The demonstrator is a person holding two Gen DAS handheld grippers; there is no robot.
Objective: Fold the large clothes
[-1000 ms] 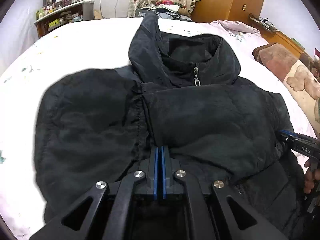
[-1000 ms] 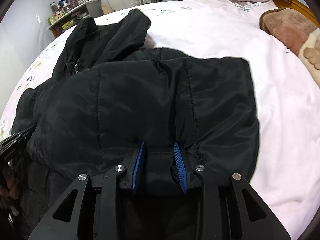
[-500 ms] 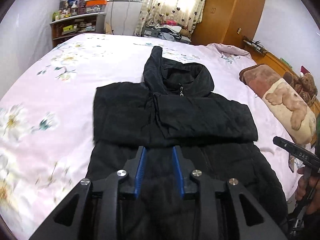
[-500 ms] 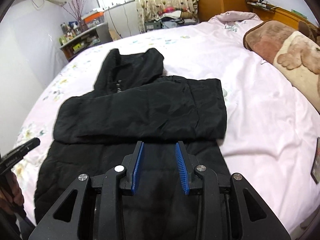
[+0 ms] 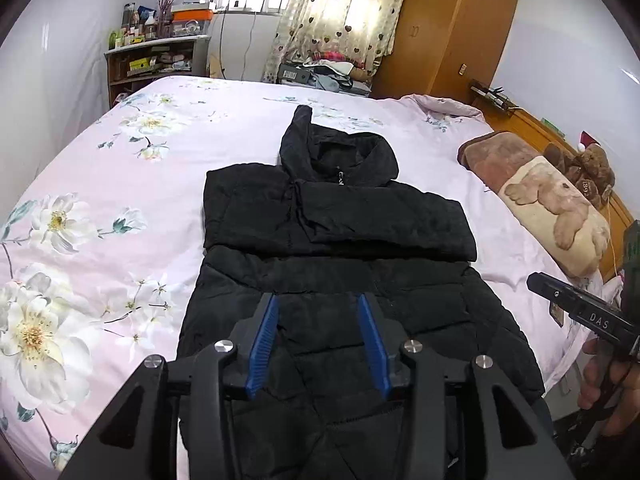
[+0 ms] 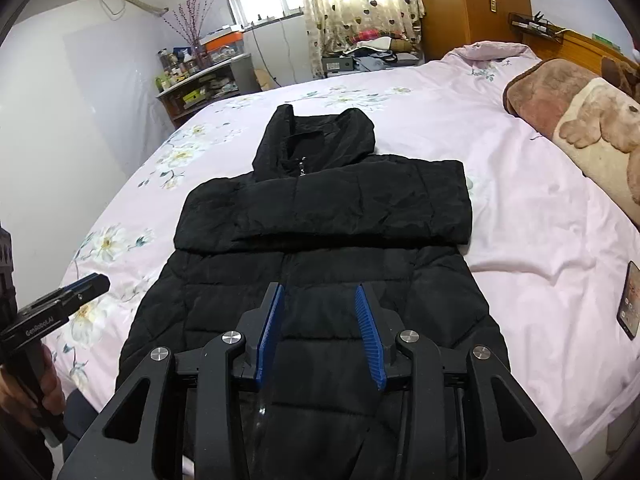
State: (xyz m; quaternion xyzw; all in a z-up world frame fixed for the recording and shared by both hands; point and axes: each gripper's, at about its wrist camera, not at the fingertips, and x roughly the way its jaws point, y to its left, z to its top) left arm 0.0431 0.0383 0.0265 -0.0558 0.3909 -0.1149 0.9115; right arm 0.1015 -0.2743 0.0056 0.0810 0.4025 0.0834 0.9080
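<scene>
- We see a black hooded jacket (image 5: 340,240) lying flat on the bed (image 5: 120,208), hood toward 12 o'clock and hem toward 6 o'clock, near the bed's edge.
- Both sleeves are folded across the chest, forming a band that runs from 9 o'clock to 3 o'clock just below the hood (image 6: 316,140).
- Our left hand-held gripper (image 5: 318,336) hangs above the jacket's lower body; its blue pads stand apart and are widening, with nothing between them.
- Our right hand-held gripper (image 6: 318,328) hangs likewise above the lower body, its jaws apart and widening, gripping nothing.
- In the left wrist view, the right hand-held gripper shows at 3 o'clock, with a hand (image 5: 608,384) on its handle.
- A brown blanket with a bear print (image 5: 552,204) lies on the bed at 2 o'clock from the jacket, well apart from it.
- A phone (image 6: 630,300) lies on the bedsheet at 3 o'clock in the right wrist view.
- A cluttered shelf (image 5: 156,60) stands beyond the bed at 11 o'clock.
</scene>
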